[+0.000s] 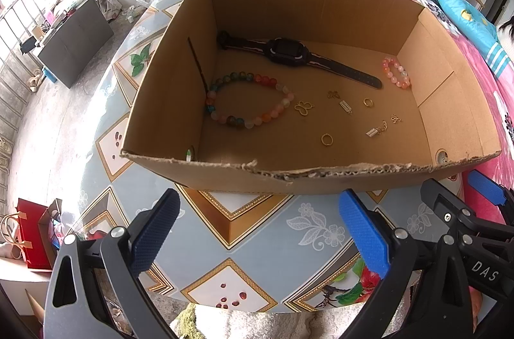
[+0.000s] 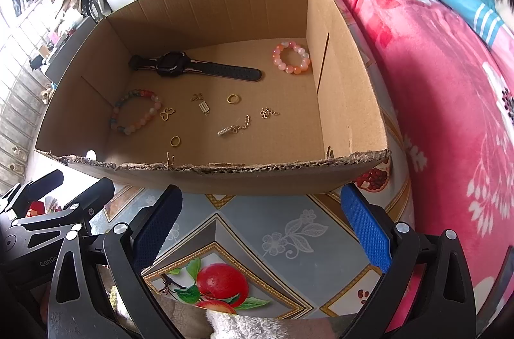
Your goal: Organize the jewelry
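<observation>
Cardboard box holds one watch, two bead bracelets, two gold rings; pink bracelet at two o'clock. Left gripper and right gripper gape wide, empty.

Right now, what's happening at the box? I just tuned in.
Nothing is held yet. Both the left gripper and the right gripper are open and empty, hovering over the patterned table just short of the cardboard box. Inside the box lie a black watch, a multicoloured bead bracelet, a pink bead bracelet, two gold rings and several small gold charms, all loose on the floor of the box.
</observation>
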